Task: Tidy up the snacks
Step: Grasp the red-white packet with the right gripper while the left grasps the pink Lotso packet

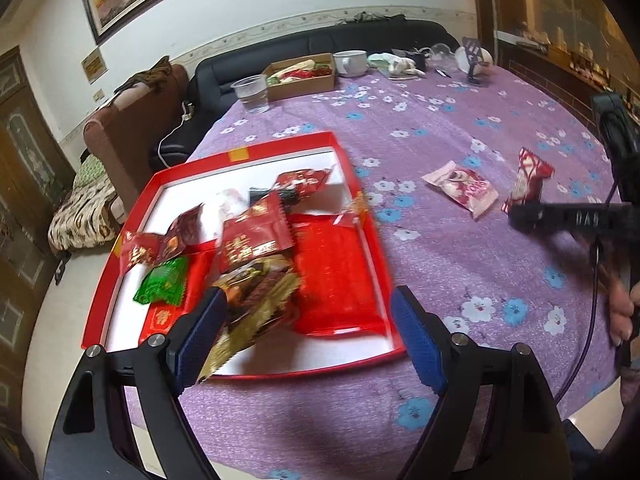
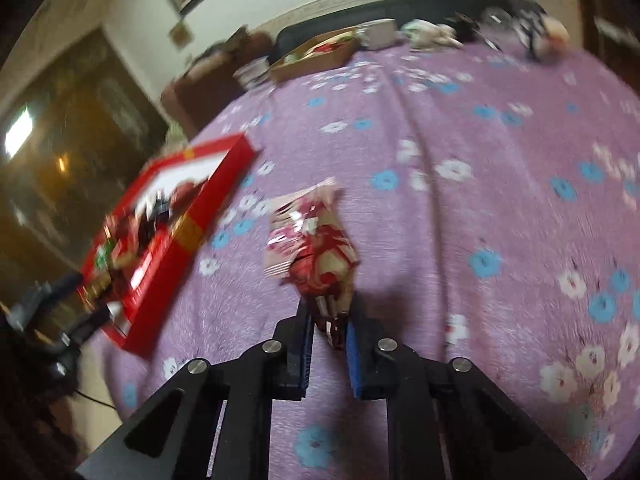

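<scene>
Gathering: loose snacks off the cloth into the red tray; two packets outstanding, one of them already gripped.
Right gripper (image 2: 329, 334): nearly closed, blue ribbed pads pinching the tail of a red-and-cream packet (image 2: 326, 276); most of it juts ahead of the fingertips, crinkled and glossy, probably light and floppy.
Left gripper (image 1: 308, 330): spread wide, nothing clamped; gold-brown wrapper (image 1: 256, 300) lies against the left pad, touching but not squeezed, seemingly just let go or about to be nudged.
Tray (image 1: 372, 248): directly ahead of and beneath the left fingers; shallow, rectangular, stiff red card walls, white floor.
Tray contents: jumbled pile of foil sachets with serrated ends; green packet (image 1: 162, 282) ahead-left, dark red sachets overlapping beyond, flat red pouch (image 1: 340, 280) ahead-right.
Pink packet (image 1: 462, 190): well off to the right of the left gripper, flat on the cloth, pillow-shaped, matte pink with serrated ends; in the right view, just beyond the held packet.
Cloth (image 2: 460, 220): purple weave with blue and white flowers, soft, slightly rumpled.
Next move, as judged: carry the held packet left over the near wall and release above a bare patch of floor; wall is low, so little lift needed, but the floppy front end could catch the rim.
Then: pink packet, probably best pinched by a crimped end.
Far edge: clear cup (image 1: 252, 94), brown box (image 1: 302, 76), white mug (image 1: 350, 62).
</scene>
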A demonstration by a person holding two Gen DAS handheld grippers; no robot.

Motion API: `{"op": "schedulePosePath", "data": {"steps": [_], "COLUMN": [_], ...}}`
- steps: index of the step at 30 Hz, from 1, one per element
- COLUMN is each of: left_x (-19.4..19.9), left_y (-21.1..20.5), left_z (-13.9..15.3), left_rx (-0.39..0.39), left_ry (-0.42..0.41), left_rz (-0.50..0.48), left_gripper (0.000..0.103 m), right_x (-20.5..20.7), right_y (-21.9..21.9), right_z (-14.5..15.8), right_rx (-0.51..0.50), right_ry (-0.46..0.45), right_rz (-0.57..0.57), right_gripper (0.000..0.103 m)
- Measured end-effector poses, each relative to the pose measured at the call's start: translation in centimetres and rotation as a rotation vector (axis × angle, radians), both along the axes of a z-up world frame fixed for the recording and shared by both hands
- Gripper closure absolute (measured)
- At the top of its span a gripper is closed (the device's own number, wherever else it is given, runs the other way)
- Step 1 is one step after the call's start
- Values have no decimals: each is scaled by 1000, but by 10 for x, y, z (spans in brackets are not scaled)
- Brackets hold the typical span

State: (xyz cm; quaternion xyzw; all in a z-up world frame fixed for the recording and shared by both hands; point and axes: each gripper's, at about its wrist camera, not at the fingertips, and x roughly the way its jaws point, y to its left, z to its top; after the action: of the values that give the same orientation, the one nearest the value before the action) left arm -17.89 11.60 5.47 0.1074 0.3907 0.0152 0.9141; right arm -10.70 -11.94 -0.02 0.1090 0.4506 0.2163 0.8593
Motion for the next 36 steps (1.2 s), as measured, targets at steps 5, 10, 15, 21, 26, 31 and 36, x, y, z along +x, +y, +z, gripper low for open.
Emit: {"op": "schedulePosePath", "data": {"steps": [5, 10, 15, 21, 26, 31, 36], "left_x": [11, 44, 85, 117, 132, 135, 134], "left_y": [-21, -46, -78, -99, -113, -123, -129], "left_z": [4, 15, 9, -11, -24, -38, -44], "left_rx": [-21, -72, -106, -207, -187, -184, -182], "left_ry": [24, 39, 92, 197, 235, 269, 250], "left_rz": [-43, -66, -73, -37, 3, -6, -48], "left_gripper": [19, 19, 19, 19, 19, 19, 19], "right_x": [6, 1, -1, -5, -5, -5, -6], "right_y": [-27, -38, -46, -55, -65, -69, -71], "right_z": [-2, 3, 7, 11, 12, 12, 12], "right_rx": [105, 156, 176, 218, 267, 278, 285], "right_ry": [19, -33, -78, -127, -140, -138, -139], "right_rz": [-57, -98, -137, -147, -178, -189, -191], "right_gripper": [89, 89, 89, 89, 89, 89, 89]}}
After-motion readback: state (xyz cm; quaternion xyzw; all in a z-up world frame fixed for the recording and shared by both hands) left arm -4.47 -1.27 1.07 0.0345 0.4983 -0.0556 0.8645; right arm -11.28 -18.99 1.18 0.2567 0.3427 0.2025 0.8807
